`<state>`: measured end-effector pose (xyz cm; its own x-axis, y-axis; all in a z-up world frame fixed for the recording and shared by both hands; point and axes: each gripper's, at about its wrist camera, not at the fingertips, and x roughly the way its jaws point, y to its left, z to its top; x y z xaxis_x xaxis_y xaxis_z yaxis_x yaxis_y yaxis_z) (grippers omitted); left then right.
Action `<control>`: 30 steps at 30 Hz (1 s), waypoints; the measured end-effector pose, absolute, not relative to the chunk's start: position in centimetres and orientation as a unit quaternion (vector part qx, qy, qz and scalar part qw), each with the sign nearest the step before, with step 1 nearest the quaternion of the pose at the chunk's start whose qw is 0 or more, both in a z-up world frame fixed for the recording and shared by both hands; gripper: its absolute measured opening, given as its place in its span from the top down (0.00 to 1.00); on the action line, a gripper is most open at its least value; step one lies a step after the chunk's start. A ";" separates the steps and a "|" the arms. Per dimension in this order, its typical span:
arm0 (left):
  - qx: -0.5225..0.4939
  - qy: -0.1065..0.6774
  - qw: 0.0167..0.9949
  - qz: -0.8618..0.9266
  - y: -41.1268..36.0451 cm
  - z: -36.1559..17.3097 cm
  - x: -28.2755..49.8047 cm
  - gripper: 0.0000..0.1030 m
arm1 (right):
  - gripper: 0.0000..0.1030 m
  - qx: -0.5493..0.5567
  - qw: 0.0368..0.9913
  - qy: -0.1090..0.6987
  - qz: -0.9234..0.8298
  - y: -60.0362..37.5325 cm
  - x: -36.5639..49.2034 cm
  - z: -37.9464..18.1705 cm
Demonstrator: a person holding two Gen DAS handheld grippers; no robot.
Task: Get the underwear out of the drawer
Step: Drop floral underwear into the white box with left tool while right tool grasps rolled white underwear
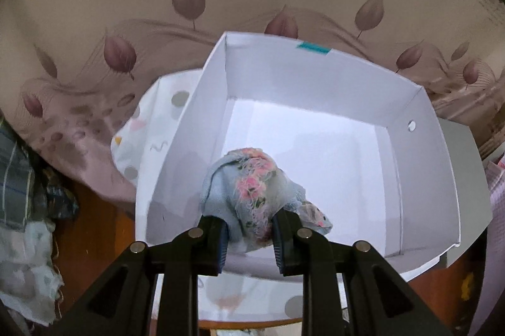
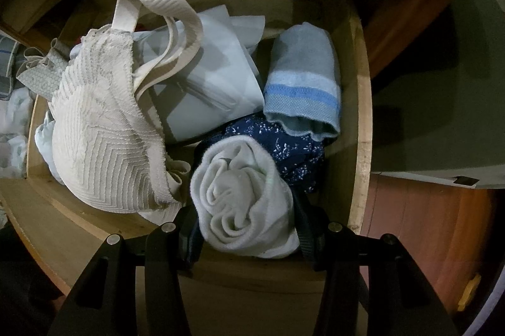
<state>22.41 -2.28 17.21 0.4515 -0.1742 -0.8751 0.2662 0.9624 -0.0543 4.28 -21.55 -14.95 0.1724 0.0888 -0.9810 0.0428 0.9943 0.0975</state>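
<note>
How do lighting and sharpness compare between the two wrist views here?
Left wrist view: bright, the white box floor nearly blown out, edges slightly smeared, the floral underwear fairly sharp. Right wrist view: dim, the wooden drawer in deep shadow, yet the white rolled cloth is crisp. Both bend at the fisheye rim.

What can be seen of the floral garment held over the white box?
The floral garment is a small bundle of soft light-blue fabric with a sheer panel printed in pink flowers and frayed, fringed edges. It is bunched up and pinched between the pads of the left gripper, with a loose end hanging to the right. It sits above the near part of the open white cardboard box, whose floor looks bare.
</note>
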 end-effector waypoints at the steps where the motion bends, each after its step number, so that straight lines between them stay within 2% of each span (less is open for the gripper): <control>1: 0.041 0.513 0.848 -0.125 -2.3 17.0 22.2 0.78 | 0.54 0.052 0.763 0.644 0.015 -21.6 4.3 -14.9; 14: -0.010 0.554 0.830 -0.067 -2.1 16.9 19.7 0.78 | 0.54 0.047 0.763 0.644 0.015 -21.4 4.4 -14.9; 23: 0.012 0.538 0.840 -0.072 -2.8 17.0 19.5 0.76 | 0.54 0.049 0.763 0.644 0.015 -21.3 4.4 -14.9; 28: 0.012 0.536 0.841 -0.080 -2.7 17.1 19.9 0.70 | 0.54 0.050 0.763 0.644 0.014 -21.3 4.4 -14.9; 30: 0.015 0.531 0.844 -0.077 -2.7 17.3 20.0 0.62 | 0.54 0.049 0.763 0.644 0.014 -21.3 4.4 -14.9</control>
<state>19.99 -2.66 17.29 0.4253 -0.1134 -0.8979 0.1457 0.9878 -0.0557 4.37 -21.26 -14.92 0.1693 0.0852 -0.9819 0.0417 0.9947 0.0935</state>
